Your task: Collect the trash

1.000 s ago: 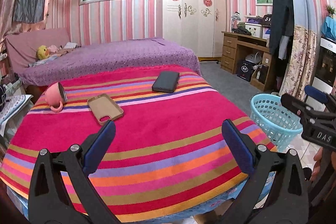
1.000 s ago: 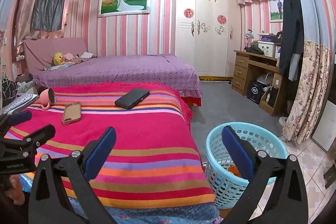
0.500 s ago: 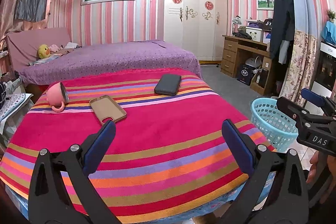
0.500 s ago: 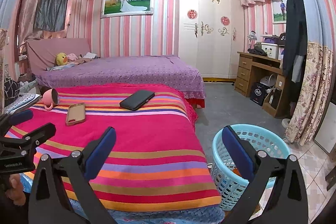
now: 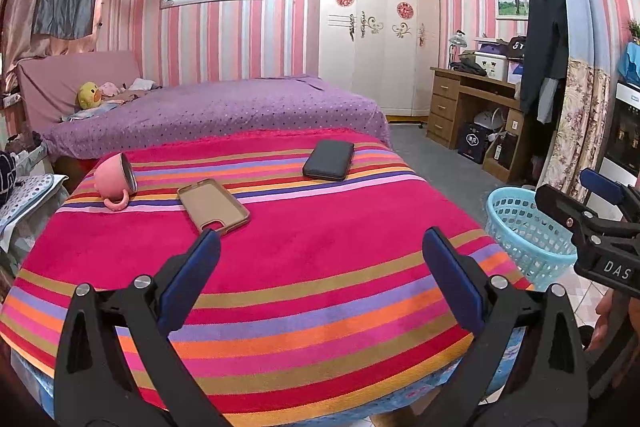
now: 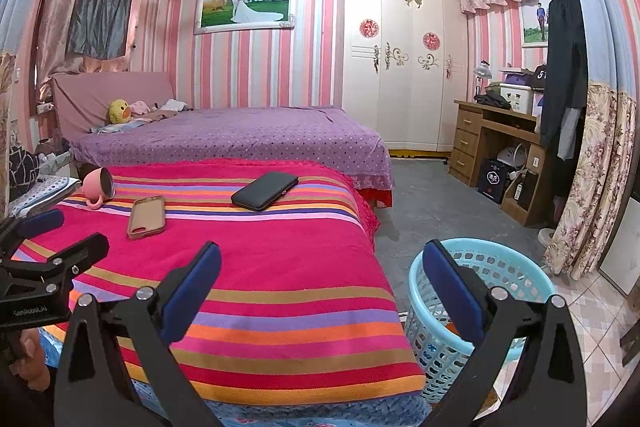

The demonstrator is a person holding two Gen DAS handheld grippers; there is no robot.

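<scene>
My left gripper (image 5: 322, 255) is open and holds nothing, hovering over the near half of the striped cloth on the table (image 5: 320, 267). My right gripper (image 6: 320, 255) is also open and holds nothing, over the table's right front corner, with its right finger above the light blue basket (image 6: 500, 267). Something orange (image 6: 452, 327) lies inside the basket. On the cloth lie a tan phone case (image 5: 212, 205), a black flat case (image 5: 328, 165) and a tipped pink cup (image 5: 114, 179). The basket (image 5: 528, 239) stands on the floor right of the table.
A purple bed (image 5: 216, 111) stands behind the table. A wooden desk (image 6: 500, 143) with boxes under it is at the right wall, next to hanging clothes and a floral curtain (image 6: 592, 187). Grey floor (image 6: 432, 203) lies between table and desk.
Both views have shifted slightly, so the table items and basket sit a little further right in frame. Both grippers stay open and hold nothing.
</scene>
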